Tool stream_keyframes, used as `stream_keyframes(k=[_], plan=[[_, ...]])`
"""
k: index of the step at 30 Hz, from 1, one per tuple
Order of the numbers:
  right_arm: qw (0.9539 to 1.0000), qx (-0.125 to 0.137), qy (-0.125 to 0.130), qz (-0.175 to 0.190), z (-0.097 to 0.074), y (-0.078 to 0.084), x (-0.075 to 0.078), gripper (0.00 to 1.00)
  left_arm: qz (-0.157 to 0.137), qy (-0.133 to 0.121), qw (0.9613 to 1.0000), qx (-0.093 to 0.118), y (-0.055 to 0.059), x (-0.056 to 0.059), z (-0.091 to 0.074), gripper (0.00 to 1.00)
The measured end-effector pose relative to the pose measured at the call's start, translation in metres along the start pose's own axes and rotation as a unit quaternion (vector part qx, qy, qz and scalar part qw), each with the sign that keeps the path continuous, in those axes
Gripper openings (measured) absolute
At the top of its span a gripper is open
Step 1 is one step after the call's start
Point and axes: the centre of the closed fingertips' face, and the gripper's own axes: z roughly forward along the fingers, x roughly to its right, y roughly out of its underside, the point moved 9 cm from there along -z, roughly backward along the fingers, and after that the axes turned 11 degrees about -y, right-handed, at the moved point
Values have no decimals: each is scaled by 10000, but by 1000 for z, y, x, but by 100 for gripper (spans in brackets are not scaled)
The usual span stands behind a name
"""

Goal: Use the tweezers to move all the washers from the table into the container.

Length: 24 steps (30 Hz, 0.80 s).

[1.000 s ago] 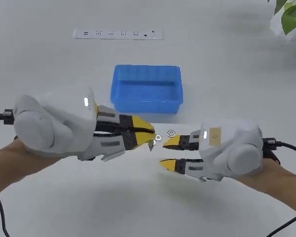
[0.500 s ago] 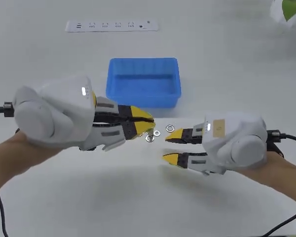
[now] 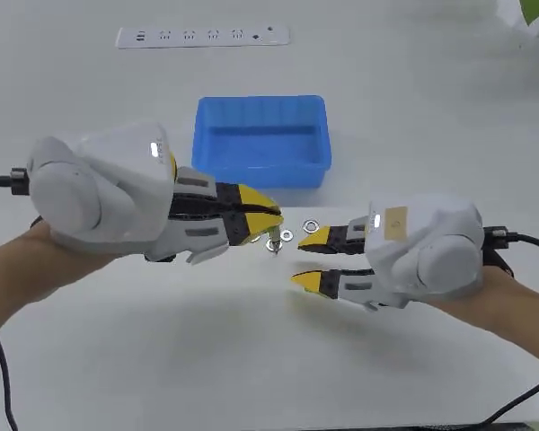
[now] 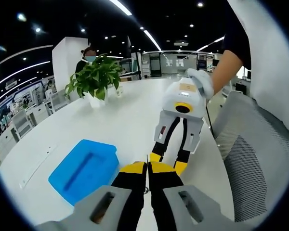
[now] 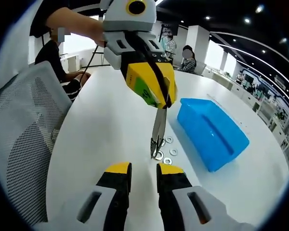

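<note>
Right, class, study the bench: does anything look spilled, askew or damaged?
Nothing stands out. The washers lie flat in a small cluster on the table, the container sits upright, and the left gripper holds the tweezers tips-down at them.

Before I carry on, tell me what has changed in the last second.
Nothing visibly moved; the picture shifted only because the head camera did. The left tongs stay shut on the tweezers, tip down among the washers in front of the blue container, and the right tongs stay open beside them.
</note>
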Motion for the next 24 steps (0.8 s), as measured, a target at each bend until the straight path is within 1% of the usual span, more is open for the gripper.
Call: stream_keyframes(k=[4,5,8,11,12,15,16,18,20,21,24], plan=[[10000,31,-35,-60,3,-6,8,22,-70,-11,9999,-107,-1,-7,2,5],[10000,31,-52,-57,4,-7,10,22,-133,20,9998,-172,-1,-9,2,5],[9999,40,-132,-70,9,-9,17,22,-40,162,9996,-240,-3,-9,2,5],[9996,66,-246,-122,13,-12,22,22,4,268,9993,-255,-3,-7,3,5],[9993,130,-334,-131,14,-14,23,22,5,276,9993,-250,-4,-6,4,5],[9989,223,-384,-120,14,-18,28,21,-86,258,9994,-233,-3,-7,6,5],[9985,314,-442,-68,15,-20,29,21,-104,255,9994,-232,-3,-7,6,5],[9977,414,-540,-42,14,-23,30,17,-95,249,9994,-236,-4,-8,7,5],[9974,417,-588,-67,15,-24,31,14,-124,266,9993,-238,-3,-8,7,5],[9974,374,-617,-84,15,-24,31,13,-125,260,9993,-235,-3,-8,7,5],[9966,361,-737,-116,16,-23,32,12,-136,279,9993,-224,-3,-6,5,5]])
